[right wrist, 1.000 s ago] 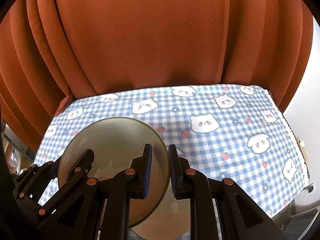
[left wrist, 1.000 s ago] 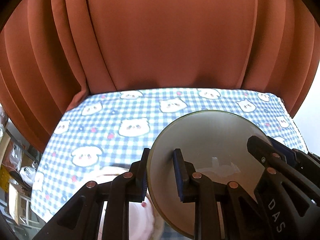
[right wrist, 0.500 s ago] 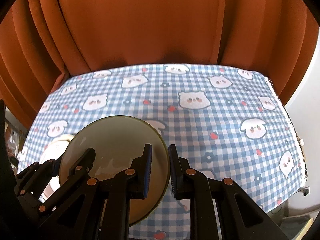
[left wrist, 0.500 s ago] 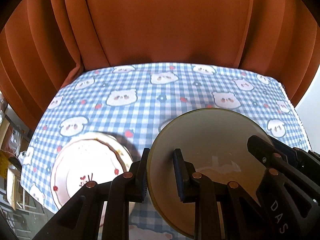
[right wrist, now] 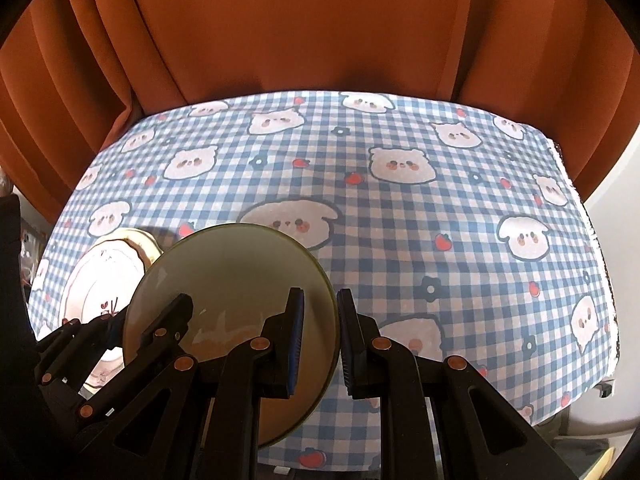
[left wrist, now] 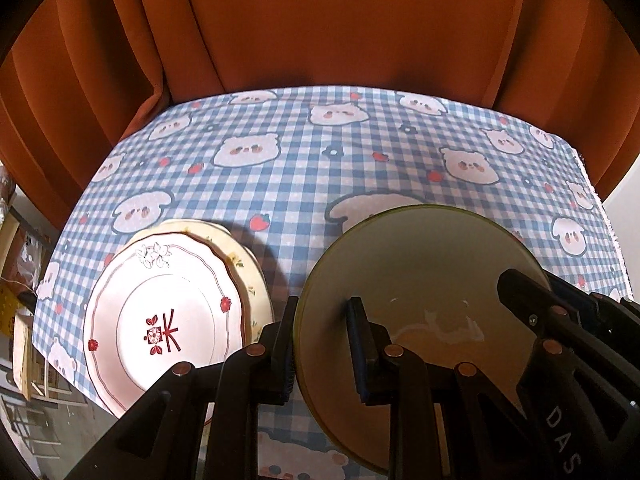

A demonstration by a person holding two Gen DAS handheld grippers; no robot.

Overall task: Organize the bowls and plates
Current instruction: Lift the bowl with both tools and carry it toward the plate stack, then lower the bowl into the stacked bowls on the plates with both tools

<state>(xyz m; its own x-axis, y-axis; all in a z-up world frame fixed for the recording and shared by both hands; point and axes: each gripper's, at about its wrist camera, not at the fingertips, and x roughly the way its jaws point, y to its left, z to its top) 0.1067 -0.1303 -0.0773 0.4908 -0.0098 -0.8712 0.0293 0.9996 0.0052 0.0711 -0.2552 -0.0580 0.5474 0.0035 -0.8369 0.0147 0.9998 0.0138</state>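
Plate (left wrist: 420,280), clamped at both rims by left gripper (left wrist: 322,344) and right gripper (right wrist: 320,336), awaits stacking on plates (left wrist: 160,320) at nine o'clock.

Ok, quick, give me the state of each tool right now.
Left tool: closed on the left rim of the olive plate, held above the table.
Right tool: closed on the right rim of the same plate.
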